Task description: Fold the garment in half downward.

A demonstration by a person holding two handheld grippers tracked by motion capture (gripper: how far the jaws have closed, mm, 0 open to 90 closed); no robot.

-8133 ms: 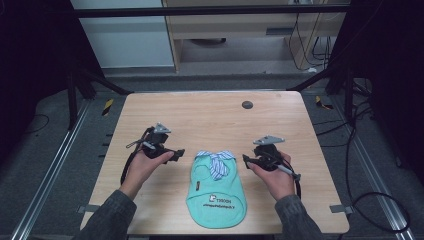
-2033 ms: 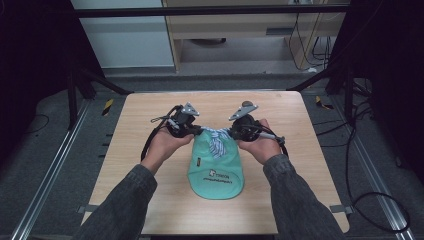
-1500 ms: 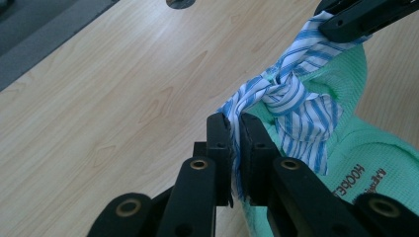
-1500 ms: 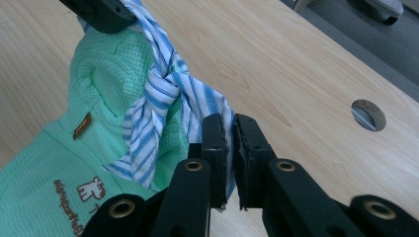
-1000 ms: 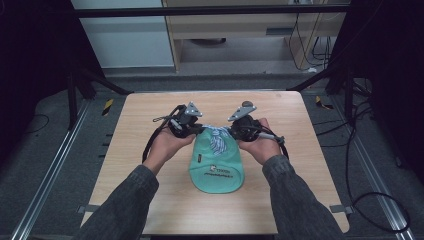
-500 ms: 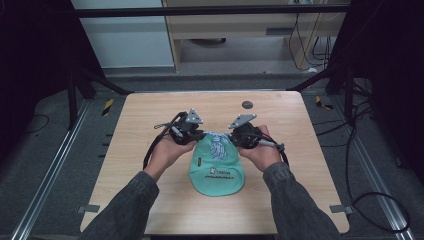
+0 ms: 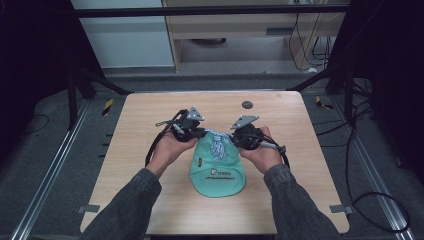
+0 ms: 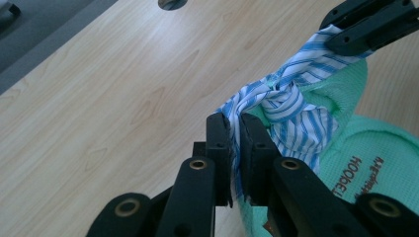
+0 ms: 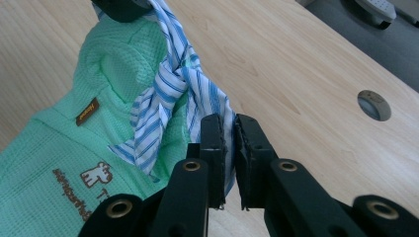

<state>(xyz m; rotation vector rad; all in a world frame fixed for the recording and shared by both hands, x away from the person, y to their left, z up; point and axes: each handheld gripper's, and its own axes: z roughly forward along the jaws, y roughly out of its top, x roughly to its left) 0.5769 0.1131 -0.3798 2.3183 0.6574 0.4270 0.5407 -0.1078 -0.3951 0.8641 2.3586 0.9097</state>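
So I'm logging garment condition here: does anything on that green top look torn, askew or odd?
No tear shows. The green garment lies flat on the table, but its striped collar is twisted into a knot and lifted, pinched by the left gripper and the right gripper.

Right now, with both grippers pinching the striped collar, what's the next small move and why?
Probably ease the left gripper and right gripper a little farther apart: each is shut on an end of the striped collar, whose knotted middle bunches over the green garment.
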